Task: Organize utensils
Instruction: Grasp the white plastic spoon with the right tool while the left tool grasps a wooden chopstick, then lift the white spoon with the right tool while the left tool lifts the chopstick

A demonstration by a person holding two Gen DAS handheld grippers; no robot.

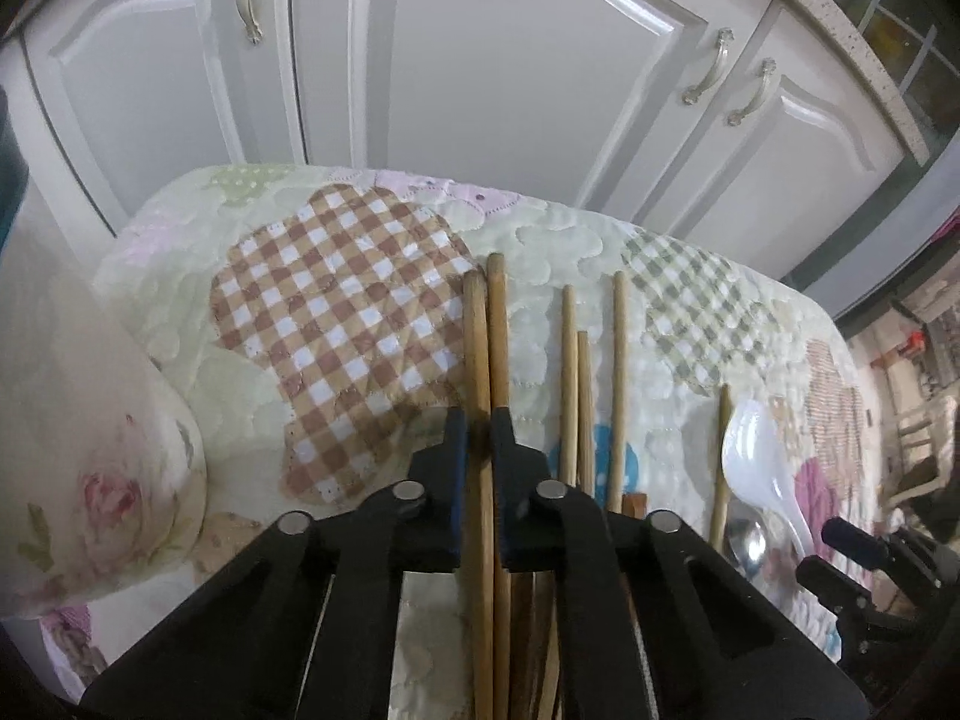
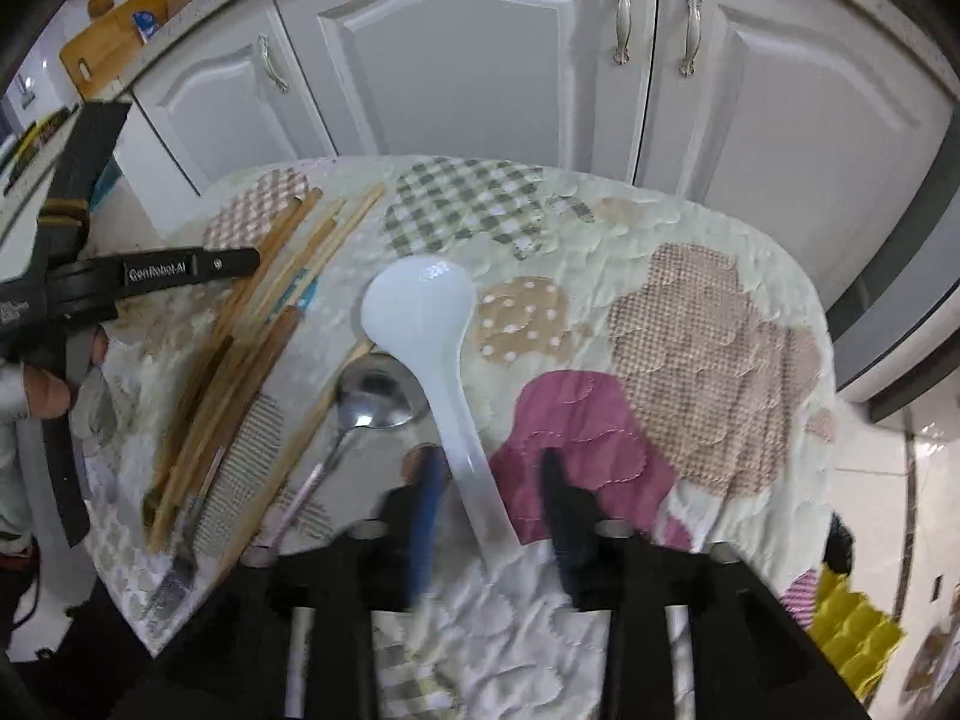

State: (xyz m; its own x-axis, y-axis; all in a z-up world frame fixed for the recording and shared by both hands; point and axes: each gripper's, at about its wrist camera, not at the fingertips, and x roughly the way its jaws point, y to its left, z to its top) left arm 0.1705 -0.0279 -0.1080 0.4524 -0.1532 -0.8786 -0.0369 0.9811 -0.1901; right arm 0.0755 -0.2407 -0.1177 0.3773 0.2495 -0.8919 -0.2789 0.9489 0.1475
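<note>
My left gripper (image 1: 478, 420) is shut on two thick wooden chopsticks (image 1: 487, 330) that point away over the quilted table (image 1: 336, 300). Thinner chopsticks (image 1: 585, 372) lie just right of them. In the right wrist view my right gripper (image 2: 489, 468) is open, its fingers either side of the handle of a white plastic spoon (image 2: 420, 312) lying on the cloth. A metal spoon (image 2: 375, 390) lies under and left of the white one. The chopstick pile (image 2: 252, 324) and a fork (image 2: 180, 564) lie at the left. The left gripper (image 2: 240, 264) shows there over the pile.
White cabinet doors (image 1: 480, 60) stand right behind the table. A floral ceramic container (image 1: 90, 450) stands at the table's left. The table's edge (image 2: 828, 396) drops off on the right, with yellow cloth (image 2: 858, 642) on the floor.
</note>
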